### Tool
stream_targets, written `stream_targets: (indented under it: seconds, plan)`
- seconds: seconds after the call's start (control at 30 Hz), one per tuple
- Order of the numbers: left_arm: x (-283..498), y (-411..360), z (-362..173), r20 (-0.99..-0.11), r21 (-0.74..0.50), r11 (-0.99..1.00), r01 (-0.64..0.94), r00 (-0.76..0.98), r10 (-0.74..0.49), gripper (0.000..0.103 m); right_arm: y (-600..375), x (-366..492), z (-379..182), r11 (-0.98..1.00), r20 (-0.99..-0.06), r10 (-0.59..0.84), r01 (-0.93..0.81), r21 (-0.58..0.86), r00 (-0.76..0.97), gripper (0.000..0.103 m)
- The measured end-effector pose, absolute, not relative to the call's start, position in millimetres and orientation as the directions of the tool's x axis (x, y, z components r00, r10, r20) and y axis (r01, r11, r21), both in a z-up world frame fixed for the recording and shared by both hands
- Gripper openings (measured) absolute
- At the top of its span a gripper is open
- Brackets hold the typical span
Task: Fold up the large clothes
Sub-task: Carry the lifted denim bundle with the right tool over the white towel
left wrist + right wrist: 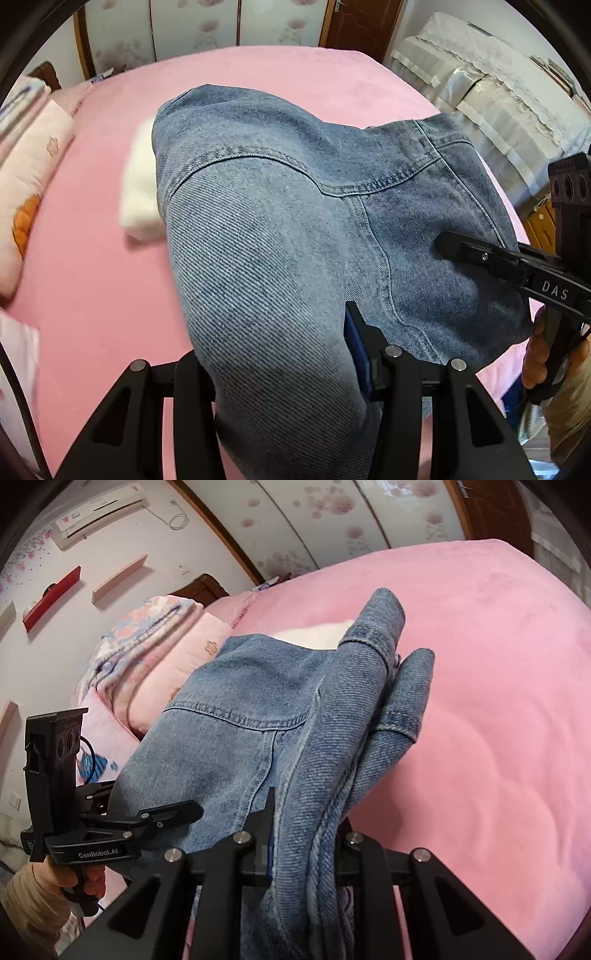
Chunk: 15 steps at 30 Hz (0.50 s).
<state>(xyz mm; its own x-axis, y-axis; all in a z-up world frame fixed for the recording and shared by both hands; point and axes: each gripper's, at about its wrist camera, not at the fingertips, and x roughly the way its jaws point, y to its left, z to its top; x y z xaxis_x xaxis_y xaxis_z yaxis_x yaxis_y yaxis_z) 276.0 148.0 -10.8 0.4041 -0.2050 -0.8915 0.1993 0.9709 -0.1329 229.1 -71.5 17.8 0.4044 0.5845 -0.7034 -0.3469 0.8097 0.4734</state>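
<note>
A blue denim jacket (280,221) hangs above a pink bed, held up between both grippers. My left gripper (280,365) is shut on a thick fold of the denim at the bottom of its view. My right gripper (306,834) is shut on the bunched edge of the jacket (229,738), with a collar or cuff part sticking up beyond it. The right gripper also shows in the left wrist view (454,245) at the jacket's right side. The left gripper shows in the right wrist view (184,810) at the jacket's left side.
The pink bed (96,280) spreads under the jacket. A white folded cloth (138,192) lies on it behind the jacket. Pink pillows and a quilt (29,173) sit at the left. A covered sofa (491,99) stands at the right.
</note>
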Motion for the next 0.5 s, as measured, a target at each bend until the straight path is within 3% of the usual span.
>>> stream_targets:
  seconds: [0.3, 0.5]
  plan:
    - [408.2, 240.0, -11.5, -0.844, -0.096, 0.969, 0.226, 0.497, -0.2, 0.047, 25.2, 358.1, 22.1, 0.789, -0.644, 0.614, -0.353, 0.503, 0.456, 0.017]
    - [507.7, 287.2, -56.6, -0.831, -0.136, 0.977, 0.166, 0.518, -0.204, 0.05, 65.3, 444.2, -3.7, 0.8, -0.627, 0.599, -0.335, 0.498, 0.498, 0.017]
